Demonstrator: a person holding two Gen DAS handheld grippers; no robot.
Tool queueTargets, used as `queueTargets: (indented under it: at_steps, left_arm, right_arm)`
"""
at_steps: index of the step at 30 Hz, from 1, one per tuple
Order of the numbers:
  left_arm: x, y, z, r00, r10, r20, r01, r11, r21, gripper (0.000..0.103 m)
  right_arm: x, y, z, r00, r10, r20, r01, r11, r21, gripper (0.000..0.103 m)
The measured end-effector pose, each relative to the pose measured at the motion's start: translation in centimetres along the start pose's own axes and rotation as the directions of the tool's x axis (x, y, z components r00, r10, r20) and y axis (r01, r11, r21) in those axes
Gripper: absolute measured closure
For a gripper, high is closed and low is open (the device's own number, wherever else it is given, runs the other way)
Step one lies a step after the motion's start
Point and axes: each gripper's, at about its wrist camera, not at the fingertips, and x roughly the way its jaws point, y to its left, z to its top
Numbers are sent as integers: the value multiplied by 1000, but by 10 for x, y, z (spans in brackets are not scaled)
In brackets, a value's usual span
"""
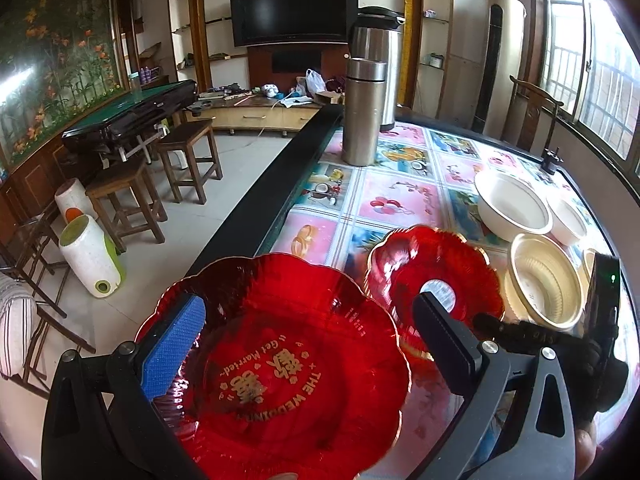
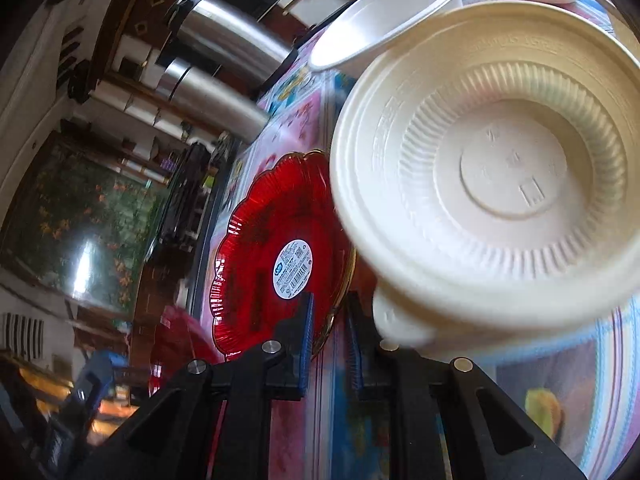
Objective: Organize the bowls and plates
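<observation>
The tabletop (image 1: 404, 200), covered with a glossy cloth of pink and blue picture squares and edged by a dark raised border, carries everything. At its far end stand two tall brushed-steel flasks, the slimmer steel flask (image 1: 362, 112) in front of and touching the line of the wider steel pot with a black lid (image 1: 380, 60); they are well apart from the dishes.

Nearest in the left wrist view is a large red translucent scalloped plate with gold wedding lettering (image 1: 288, 376). It lies between the fingers of the left claw (image 1: 308, 352), which stands wide: the blue pad (image 1: 172, 348) is at the plate's left rim and the black finger at its right rim, but whether they press it cannot be told. Just beyond, a second red scalloped plate with a round white label (image 1: 432, 288) is tipped up on edge, gripped at its rim by the right claw (image 2: 328, 340), whose jaws are narrow around it.

Beside that plate, on its right, sits a cream ribbed plastic bowl (image 1: 544, 280); in the right wrist view this bowl (image 2: 496, 168) fills the frame just beside the gripped plate. Behind it are a larger white bowl (image 1: 514, 206) and a smaller white bowl (image 1: 568, 218), touching each other.

Off the tabletop, wooden stools (image 1: 124, 200) stand on the floor.
</observation>
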Motion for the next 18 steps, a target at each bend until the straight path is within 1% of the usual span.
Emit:
queueTargets:
  at_steps: [4, 7, 10, 13, 15, 17, 18]
  left_arm:
    - [-10, -7, -3, 1000, -20, -2, 20, 999, 26, 0]
    - [-18, -18, -7, 999, -46, -3, 46, 997, 61, 0]
    - [-25, -37, -13, 997, -73, -7, 73, 990, 117, 0]
    - [-27, -60, -21, 990, -128, -50, 135, 977, 166, 0]
    - [-27, -77, -29, 981, -171, -96, 187, 963, 196, 0]
    - [-24, -92, -37, 972, -190, -135, 216, 951, 220, 0]
    - [-22, -98, -40, 971, -189, -146, 219, 948, 230, 0]
  right_arm:
    - [-17, -2, -15, 998, -8, -58, 4, 997, -75, 87]
    - [-36, -11, -25, 997, -18, -75, 10, 994, -113, 88]
    - [-57, -24, -33, 996, -34, -84, 22, 990, -136, 88]
    - [-80, -40, -37, 996, -45, -80, 34, 990, -137, 89]
    - [-95, -54, -39, 997, -50, -67, 41, 991, -124, 89]
    - [-107, -67, -42, 997, -54, -53, 48, 993, -110, 89]
    - [-114, -75, -41, 997, -62, -43, 57, 993, -105, 89]
